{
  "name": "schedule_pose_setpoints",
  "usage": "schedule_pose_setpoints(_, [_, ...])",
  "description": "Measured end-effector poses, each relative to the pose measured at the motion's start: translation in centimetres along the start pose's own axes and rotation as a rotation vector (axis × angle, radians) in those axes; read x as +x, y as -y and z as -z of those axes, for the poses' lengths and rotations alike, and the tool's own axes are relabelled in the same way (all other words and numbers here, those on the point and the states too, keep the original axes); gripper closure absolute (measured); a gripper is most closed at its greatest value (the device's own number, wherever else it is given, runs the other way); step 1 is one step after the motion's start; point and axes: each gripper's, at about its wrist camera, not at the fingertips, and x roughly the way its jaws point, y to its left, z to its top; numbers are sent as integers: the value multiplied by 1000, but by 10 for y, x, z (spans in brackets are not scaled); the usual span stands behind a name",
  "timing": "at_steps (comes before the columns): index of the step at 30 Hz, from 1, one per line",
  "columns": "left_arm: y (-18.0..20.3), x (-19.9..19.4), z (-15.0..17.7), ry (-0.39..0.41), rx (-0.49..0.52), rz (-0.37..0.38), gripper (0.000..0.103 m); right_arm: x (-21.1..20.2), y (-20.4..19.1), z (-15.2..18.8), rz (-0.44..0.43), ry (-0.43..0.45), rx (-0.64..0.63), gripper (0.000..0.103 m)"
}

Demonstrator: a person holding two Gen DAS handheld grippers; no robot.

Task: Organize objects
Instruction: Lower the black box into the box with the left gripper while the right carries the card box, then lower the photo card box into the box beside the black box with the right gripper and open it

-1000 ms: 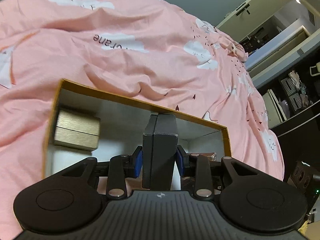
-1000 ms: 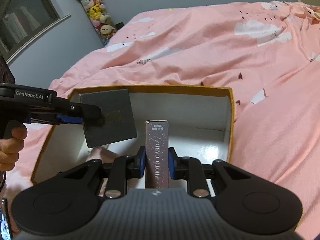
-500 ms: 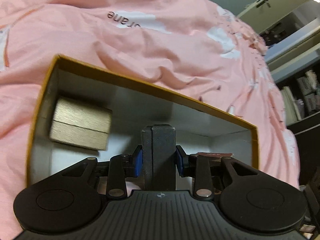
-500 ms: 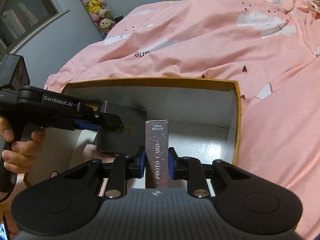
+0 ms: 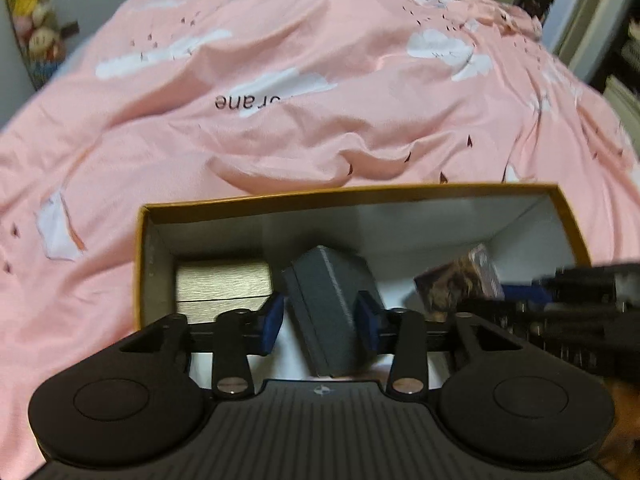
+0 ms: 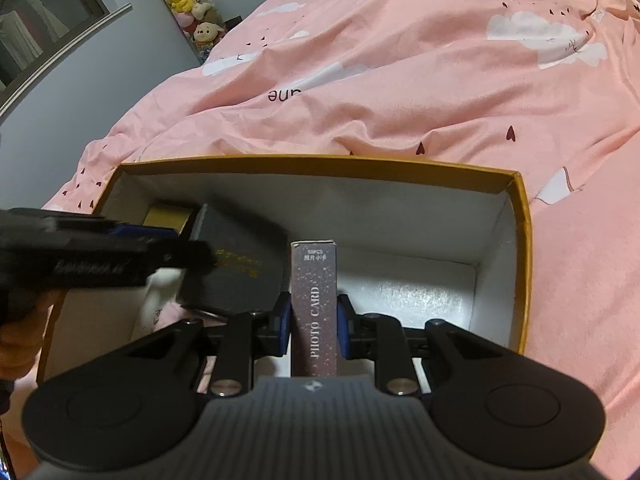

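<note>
My left hand-held gripper is down inside the box, and its jaws have just been closing. The grey case sits tilted between the blue pads; the right pad touches it, but there's a gap on the left side, so the hold looks loose. At nine o'clock from the case, a gold box rests against the left wall. My right hand-held gripper is pinching the photo card pack upright, both pads pressed to its sides, low over the box's white floor. The grey case lies at ten o'clock from the pack. The box itself sits on the pink bed.
</note>
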Motion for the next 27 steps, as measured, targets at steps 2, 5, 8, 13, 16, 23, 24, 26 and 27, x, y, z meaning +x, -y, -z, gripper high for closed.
schedule_pose_setpoints(2, [5, -1, 3, -6, 30, -16, 76, 2, 0, -1, 5, 0, 2, 79])
schedule_pose_setpoints(5, [7, 5, 7, -33, 37, -45, 82, 4, 0, -3, 5, -3, 9, 79])
schedule_pose_setpoints(8, [6, 17, 9, -56, 28, -69, 83, 7, 1, -4, 4, -3, 16, 79])
schedule_pose_setpoints(13, [6, 14, 13, -41, 18, -55, 84, 13, 2, -9, -24, -10, 44, 79])
schedule_pose_setpoints(16, [5, 5, 15, -19, -2, -55, 83, 18, -3, -13, -59, -11, 55, 79])
schedule_pose_setpoints(23, [1, -8, 24, -1, -51, 0, 83, 25, 6, -14, -120, -24, 150, 79])
schedule_pose_setpoints(24, [1, -8, 25, -3, -52, 7, 83, 25, 10, -13, -123, -26, 172, 79])
schedule_pose_setpoints(26, [2, -8, 27, -10, -53, 16, 83, 26, 15, -13, -125, -30, 205, 79])
schedule_pose_setpoints(27, [4, -8, 28, -13, -50, 17, 83, 27, 17, -13, -128, -36, 224, 79])
